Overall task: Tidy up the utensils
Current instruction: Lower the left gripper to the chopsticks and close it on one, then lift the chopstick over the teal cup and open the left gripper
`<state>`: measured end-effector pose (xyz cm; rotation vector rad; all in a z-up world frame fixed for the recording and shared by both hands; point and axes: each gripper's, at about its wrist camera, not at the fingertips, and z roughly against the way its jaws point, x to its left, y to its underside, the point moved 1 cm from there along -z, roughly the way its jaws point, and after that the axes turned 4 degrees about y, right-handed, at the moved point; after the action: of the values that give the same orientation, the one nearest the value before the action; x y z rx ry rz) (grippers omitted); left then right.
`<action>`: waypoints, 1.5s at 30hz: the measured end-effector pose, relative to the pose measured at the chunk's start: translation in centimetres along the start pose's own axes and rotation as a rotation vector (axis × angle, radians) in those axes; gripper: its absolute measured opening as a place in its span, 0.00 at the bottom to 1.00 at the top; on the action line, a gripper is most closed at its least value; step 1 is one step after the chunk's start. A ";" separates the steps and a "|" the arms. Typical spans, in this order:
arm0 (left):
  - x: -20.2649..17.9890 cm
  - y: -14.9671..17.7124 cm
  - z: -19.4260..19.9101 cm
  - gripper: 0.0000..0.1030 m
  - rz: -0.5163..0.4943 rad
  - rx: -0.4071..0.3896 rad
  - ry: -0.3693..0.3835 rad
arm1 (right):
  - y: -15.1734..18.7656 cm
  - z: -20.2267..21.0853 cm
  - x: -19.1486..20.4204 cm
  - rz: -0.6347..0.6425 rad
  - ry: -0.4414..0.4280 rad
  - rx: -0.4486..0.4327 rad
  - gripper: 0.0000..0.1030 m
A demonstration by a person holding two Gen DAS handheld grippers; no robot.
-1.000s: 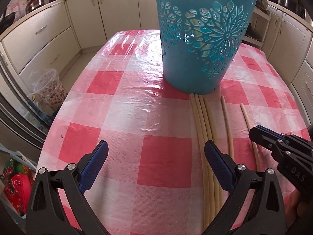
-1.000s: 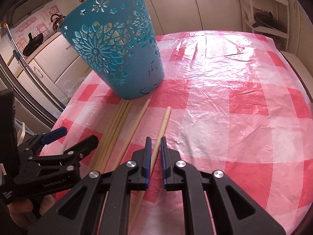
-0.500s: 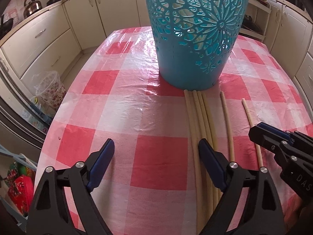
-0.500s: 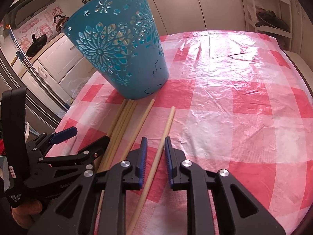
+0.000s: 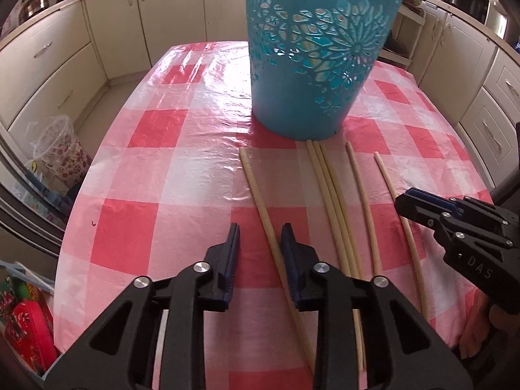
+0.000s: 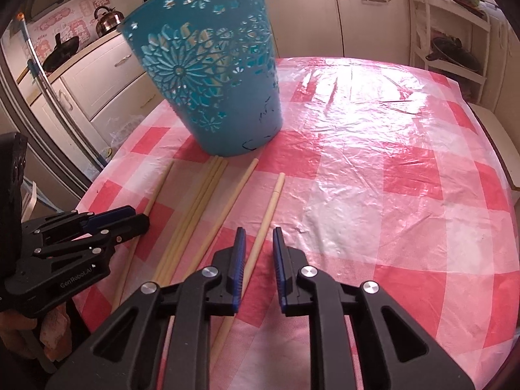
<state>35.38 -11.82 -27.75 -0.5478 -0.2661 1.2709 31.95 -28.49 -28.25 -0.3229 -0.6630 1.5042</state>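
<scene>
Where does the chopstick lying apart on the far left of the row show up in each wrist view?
Left wrist: the lone chopstick runs up the centre, between the closing left gripper jaws.
Right wrist: the same stick lies far left, beside the left gripper.
Shared landmark: the blue basket.

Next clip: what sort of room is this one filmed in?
Most likely a home kitchen: cream cabinets line the walls, a metal kettle sits on the counter, and a table with a red-checked plastic cloth holds chopsticks beside a teal basket.
</scene>
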 end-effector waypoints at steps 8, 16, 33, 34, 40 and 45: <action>0.4 -2.8 -2.0 0.35 0.013 -0.016 -0.049 | -0.7 -0.7 0.5 0.028 0.049 -0.004 0.13; -0.3 -2.5 -1.9 0.06 -0.119 -0.004 0.066 | -0.6 -0.5 -0.8 0.001 0.013 0.011 0.08; 0.5 -1.9 1.5 0.05 0.009 -0.042 0.072 | -0.6 -0.6 -0.2 0.032 0.044 -0.006 0.09; 1.0 -1.8 2.7 0.05 0.032 -0.075 0.095 | -0.6 -0.6 -0.4 0.025 0.036 -0.005 0.09; 1.8 -3.6 10.6 0.05 0.079 -0.292 0.179 | -0.5 -0.5 -1.5 -0.042 -0.034 -0.002 0.09; 0.7 -7.2 16.2 0.05 0.057 -0.466 0.238 | -0.4 -0.4 -2.3 -0.094 -0.088 0.002 0.09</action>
<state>33.78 -8.65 -10.42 -1.1037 -0.3510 1.1863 32.71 -30.71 -28.80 -0.2223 -0.7367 1.4356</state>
